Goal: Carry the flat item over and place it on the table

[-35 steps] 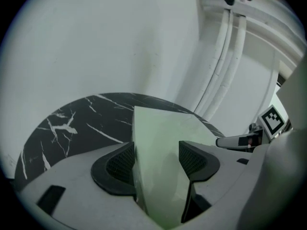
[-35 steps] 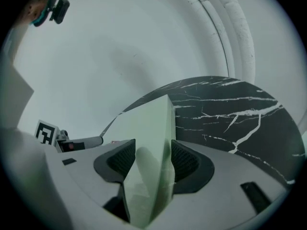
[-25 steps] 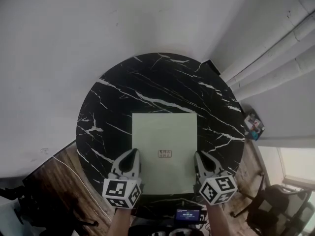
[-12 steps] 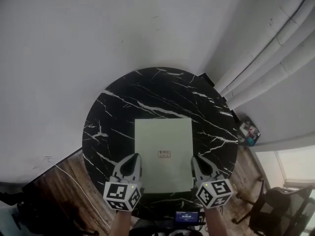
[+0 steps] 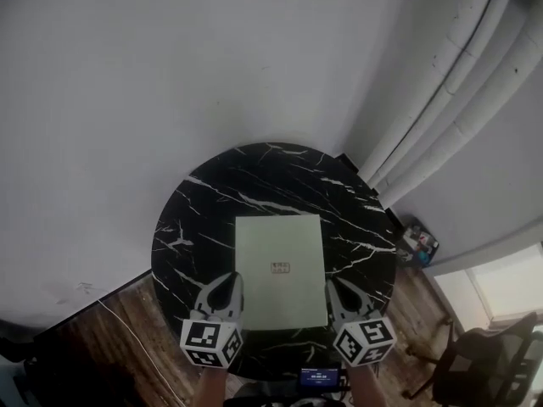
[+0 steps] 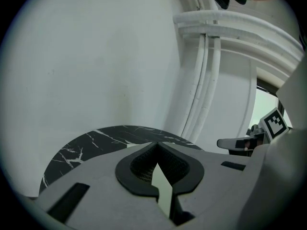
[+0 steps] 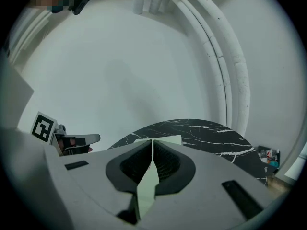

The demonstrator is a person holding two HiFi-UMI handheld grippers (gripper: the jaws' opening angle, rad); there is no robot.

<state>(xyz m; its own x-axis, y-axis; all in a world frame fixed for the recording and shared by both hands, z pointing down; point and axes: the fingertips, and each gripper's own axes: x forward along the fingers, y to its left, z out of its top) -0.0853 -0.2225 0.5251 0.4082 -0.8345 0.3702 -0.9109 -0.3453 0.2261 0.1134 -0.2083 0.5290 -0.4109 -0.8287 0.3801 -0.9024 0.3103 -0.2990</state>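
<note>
A pale green flat sheet point(image 5: 280, 270) with a small red mark lies over the near half of a round black marble table point(image 5: 204, 219). My left gripper point(image 5: 227, 288) is shut on the sheet's near left edge, and my right gripper point(image 5: 338, 291) is shut on its near right edge. In the left gripper view the sheet point(image 6: 162, 188) shows as a thin sliver between the closed pads, with the table point(image 6: 96, 140) beyond. The right gripper view shows the sheet point(image 7: 146, 186) pinched edge-on and reaching onto the table point(image 7: 211, 133). Whether the sheet rests on the tabletop I cannot tell.
White pipes point(image 5: 441, 91) run up the wall at the right. A small colourful object point(image 5: 418, 246) lies on the floor beside the table, and a dark chair point(image 5: 484, 363) stands at the lower right. Wooden floor point(image 5: 127, 329) shows at the lower left.
The table and sheet have shrunk and slid lower in the head view, as the view pulled back. Both grippers keep their hold on the sheet's near edges.
</note>
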